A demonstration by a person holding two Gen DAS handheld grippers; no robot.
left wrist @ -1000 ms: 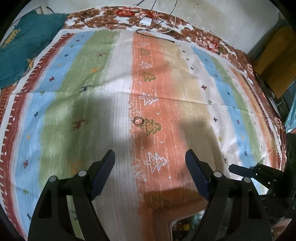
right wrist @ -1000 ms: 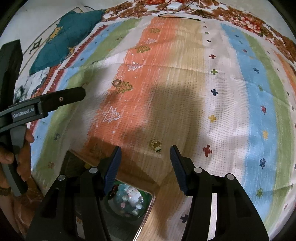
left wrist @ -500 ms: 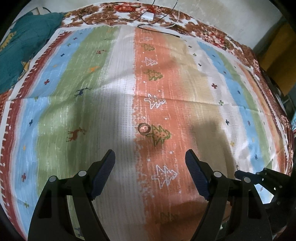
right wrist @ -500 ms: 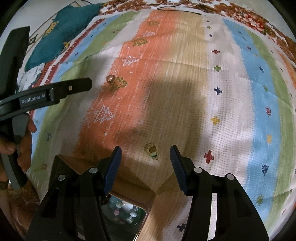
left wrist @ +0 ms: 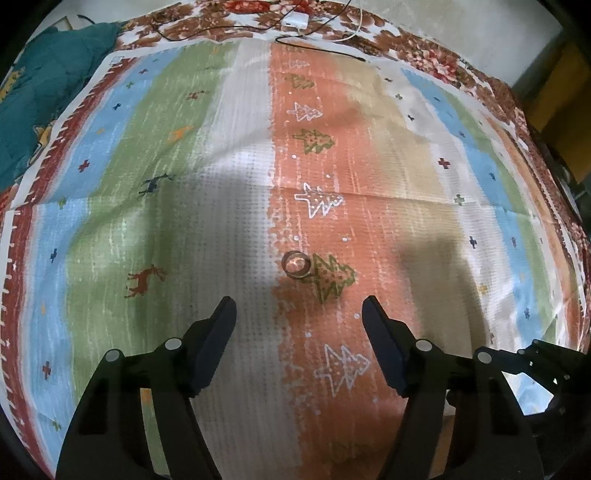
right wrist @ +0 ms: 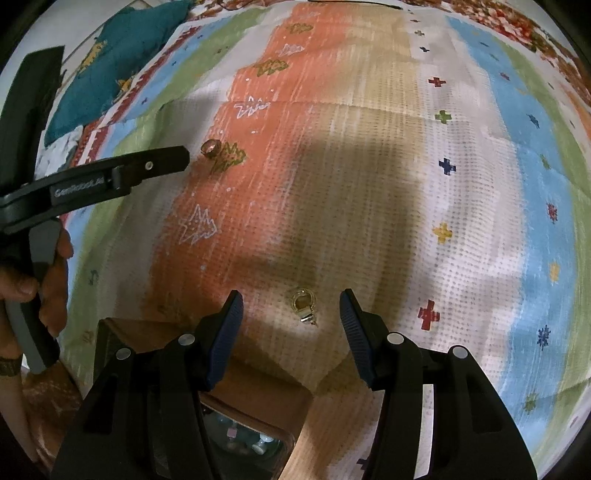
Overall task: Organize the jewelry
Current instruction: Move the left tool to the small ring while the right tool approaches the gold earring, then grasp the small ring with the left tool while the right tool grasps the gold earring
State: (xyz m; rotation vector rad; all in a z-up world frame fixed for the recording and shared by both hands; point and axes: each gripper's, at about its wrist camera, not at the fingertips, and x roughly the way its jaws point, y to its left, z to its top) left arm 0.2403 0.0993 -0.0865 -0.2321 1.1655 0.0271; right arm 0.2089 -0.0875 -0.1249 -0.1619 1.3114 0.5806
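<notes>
A small brown ring (left wrist: 295, 264) lies on the striped cloth beside a green tree print, just ahead of my left gripper (left wrist: 298, 317). Its jaws are closing, with nothing between them. From the right wrist view the same ring (right wrist: 210, 148) sits just past the tip of the left gripper's finger (right wrist: 162, 162). A gold earring (right wrist: 303, 305) lies on the cloth between the tips of my right gripper (right wrist: 291, 309), whose jaws stand apart and do not touch it.
A wooden box (right wrist: 236, 413) with beads inside sits under the right gripper at the near edge. A teal cloth (left wrist: 40, 96) lies far left. Cables and a white charger (left wrist: 295, 20) lie at the far edge. A person's hand (right wrist: 40, 280) holds the left gripper's handle.
Both grippers have sunk toward the cloth. The ring now lies closer to the left fingertips and the earring has come between the right ones. The left jaws have narrowed a little.
</notes>
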